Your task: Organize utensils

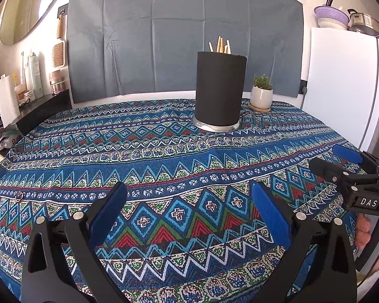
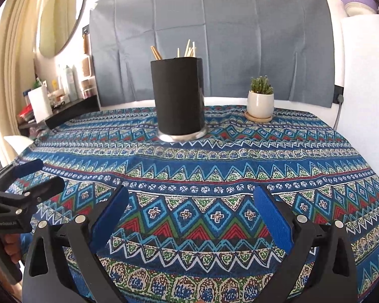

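the left gripper (image 1: 189, 212) hangs over the near edge of the patterned cloth (image 1: 164, 156), jaws apart and empty. the right gripper (image 2: 190, 214) does the same, jaws apart. the utensils (image 2: 187, 50) stand in a black holder (image 2: 178, 98) toward the far edge, beside a plant (image 2: 260, 98).

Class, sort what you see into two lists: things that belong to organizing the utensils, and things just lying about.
Belong to the job:
black holder
wooden utensils standing in it
left gripper, open
right gripper, open

Just lying about:
potted plant
patterned tablecloth
bottles on the side shelf
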The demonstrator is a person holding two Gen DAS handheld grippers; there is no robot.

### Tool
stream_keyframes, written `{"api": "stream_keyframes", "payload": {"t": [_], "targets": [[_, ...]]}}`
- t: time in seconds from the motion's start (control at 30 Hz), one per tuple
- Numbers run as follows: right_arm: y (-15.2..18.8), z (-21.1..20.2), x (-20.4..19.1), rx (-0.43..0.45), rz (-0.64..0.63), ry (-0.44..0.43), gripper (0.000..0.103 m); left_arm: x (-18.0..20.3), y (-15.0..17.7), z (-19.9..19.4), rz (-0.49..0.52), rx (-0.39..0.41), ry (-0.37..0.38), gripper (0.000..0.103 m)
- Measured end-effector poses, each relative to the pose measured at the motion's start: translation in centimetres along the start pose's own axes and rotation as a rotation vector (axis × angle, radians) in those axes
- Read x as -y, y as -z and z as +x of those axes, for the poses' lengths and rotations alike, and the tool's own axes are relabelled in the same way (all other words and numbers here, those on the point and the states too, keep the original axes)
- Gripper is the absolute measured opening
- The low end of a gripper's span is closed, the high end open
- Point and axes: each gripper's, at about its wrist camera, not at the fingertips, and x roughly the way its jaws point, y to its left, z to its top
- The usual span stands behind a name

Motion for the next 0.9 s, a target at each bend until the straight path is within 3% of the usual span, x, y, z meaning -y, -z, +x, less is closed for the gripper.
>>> {"api": "stream_keyframes", "payload": {"t": [0.9], "targets": [[0.05, 0.3, -0.67, -0.016, -0.039, 0.024, 0.095, -0.39, 0.24, -0.28, -0.017, 0.007, -0.007, 0.097]]}}
